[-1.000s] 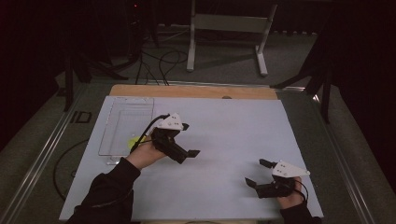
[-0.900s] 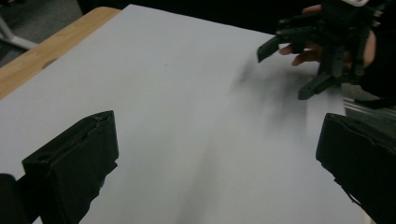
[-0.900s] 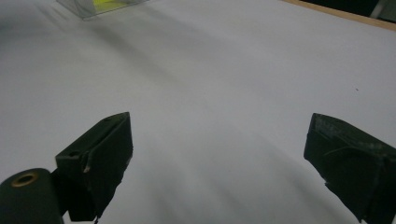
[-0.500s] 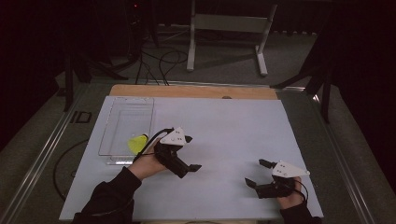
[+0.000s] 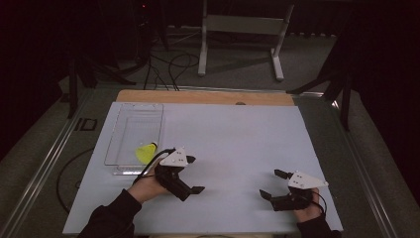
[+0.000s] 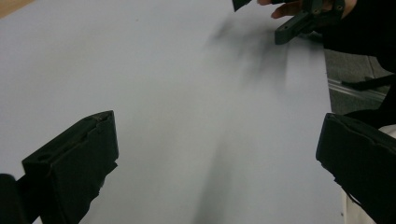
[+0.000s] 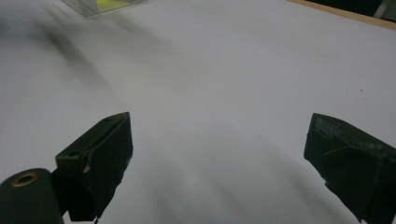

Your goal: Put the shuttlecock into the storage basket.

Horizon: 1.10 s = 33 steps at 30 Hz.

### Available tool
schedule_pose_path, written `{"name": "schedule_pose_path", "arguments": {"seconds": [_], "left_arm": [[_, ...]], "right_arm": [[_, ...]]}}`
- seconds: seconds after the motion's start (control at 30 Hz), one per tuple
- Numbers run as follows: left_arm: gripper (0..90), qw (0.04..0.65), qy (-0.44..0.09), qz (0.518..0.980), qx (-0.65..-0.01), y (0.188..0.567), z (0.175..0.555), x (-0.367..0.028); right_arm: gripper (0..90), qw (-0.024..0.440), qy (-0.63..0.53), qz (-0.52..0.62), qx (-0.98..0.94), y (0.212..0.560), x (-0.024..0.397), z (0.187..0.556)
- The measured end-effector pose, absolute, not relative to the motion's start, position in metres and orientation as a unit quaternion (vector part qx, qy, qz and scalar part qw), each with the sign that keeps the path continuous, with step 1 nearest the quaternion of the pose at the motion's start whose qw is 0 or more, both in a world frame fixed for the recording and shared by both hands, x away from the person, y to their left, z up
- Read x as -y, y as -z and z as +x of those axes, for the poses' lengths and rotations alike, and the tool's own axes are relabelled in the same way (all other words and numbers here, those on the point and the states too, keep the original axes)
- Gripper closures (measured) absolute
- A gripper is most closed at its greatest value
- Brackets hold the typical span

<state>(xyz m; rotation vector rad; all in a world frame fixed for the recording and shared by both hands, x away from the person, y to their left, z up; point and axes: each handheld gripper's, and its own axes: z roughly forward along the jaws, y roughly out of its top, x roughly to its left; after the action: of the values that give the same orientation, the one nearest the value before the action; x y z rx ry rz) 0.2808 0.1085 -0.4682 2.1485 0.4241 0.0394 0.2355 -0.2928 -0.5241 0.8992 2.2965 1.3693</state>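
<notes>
1. Yellow object (image 5: 146,152) — lies inside the clear tray (image 5: 124,124), at the tray's near end, close to its right wall. Small, rounded, with a dark tip at its upper right; too small to name for certain. Long axis cannot be judged.
2. Worktop (image 5: 233,134) — pale sheet, bare in the middle; the tray sits at its left, long side running away from the person.
3. Clear tray also seen in the right gripper view (image 7: 100,5), top left corner, a yellow patch showing through it.
4. Left hand-held gripper (image 5: 190,191) — nearer of the two. The yellow object lies just behind and left of its body, so the jaws point away from it, toward the worktop's middle and right. Jaws released, wide apart, nothing between them (image 6: 210,154).
5. Right hand-held gripper (image 5: 271,184) — well apart from the tray, at the near right of the worktop, jaws facing left. Released too, gap empty (image 7: 219,154).
6. Pose: left forearm enters from bottom left, wrist turned right. Judgement: reaching the object again would call for swinging that hand back left.
</notes>
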Motion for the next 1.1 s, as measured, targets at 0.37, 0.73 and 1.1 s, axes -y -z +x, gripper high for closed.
{"name": "schedule_pose_path", "arguments": {"seconds": [0.37,0.73,1.1], "left_arm": [[0.0,0.447,-0.021,0.87,-0.206,0.484,0.263,-0.139],[0.0,0.432,-0.046,0.868,-0.24,0.5,0.248,-0.164],[0.0,0.414,-0.048,0.868,-0.269,0.512,0.24,-0.188]], "right_arm": [[8.3,0.158,-0.478,0.314,-0.805,0.524,0.292,0.235],[8.3,0.157,-0.477,0.314,-0.806,0.524,0.292,0.235],[8.3,0.155,-0.476,0.313,-0.807,0.526,0.292,0.236]]}}
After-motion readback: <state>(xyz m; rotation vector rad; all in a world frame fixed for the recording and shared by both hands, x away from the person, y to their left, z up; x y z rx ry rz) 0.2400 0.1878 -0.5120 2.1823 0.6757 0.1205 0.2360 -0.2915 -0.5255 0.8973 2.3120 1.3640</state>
